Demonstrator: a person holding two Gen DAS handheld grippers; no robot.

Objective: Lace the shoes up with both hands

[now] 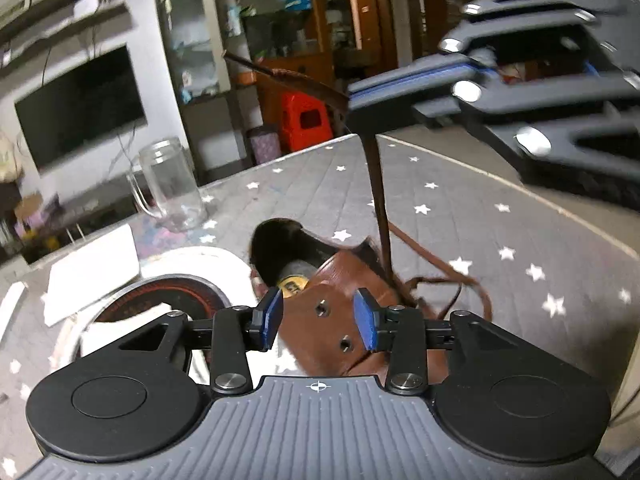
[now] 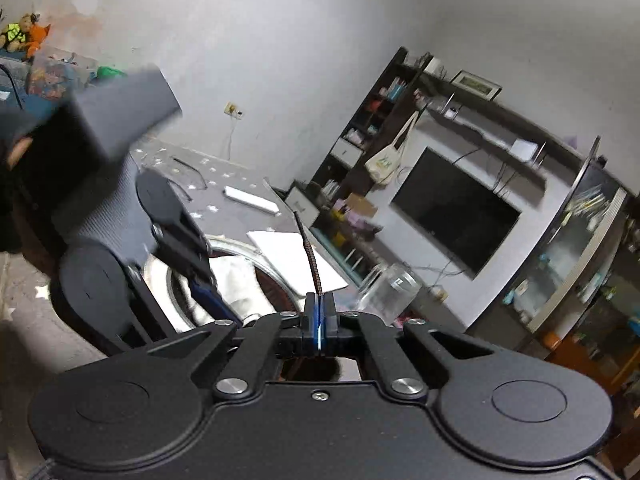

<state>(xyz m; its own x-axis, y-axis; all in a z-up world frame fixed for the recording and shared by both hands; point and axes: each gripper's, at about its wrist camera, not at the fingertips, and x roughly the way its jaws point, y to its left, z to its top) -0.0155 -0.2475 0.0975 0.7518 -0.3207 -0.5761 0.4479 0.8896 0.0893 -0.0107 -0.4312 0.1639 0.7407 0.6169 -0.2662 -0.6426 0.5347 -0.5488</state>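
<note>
A brown leather shoe (image 1: 332, 312) lies on the grey star-patterned table (image 1: 460, 200), its opening toward the far side. My left gripper (image 1: 319, 319) is open, its blue pads on either side of the shoe's eyelet flap without touching it. My right gripper (image 1: 360, 98) is shut on the brown lace (image 1: 378, 192) and holds it taut well above the shoe. In the right wrist view the right gripper (image 2: 319, 312) is shut on the lace (image 2: 310, 258), whose tip sticks out past the pads. The left gripper (image 2: 208, 292) shows at the left there.
A clear glass mug (image 1: 170, 184) stands at the far left of the table. A white round appliance with a dark red ring (image 1: 180, 292) and a white pad (image 1: 92, 276) lie left of the shoe. Loose lace loops (image 1: 452, 284) lie right of the shoe.
</note>
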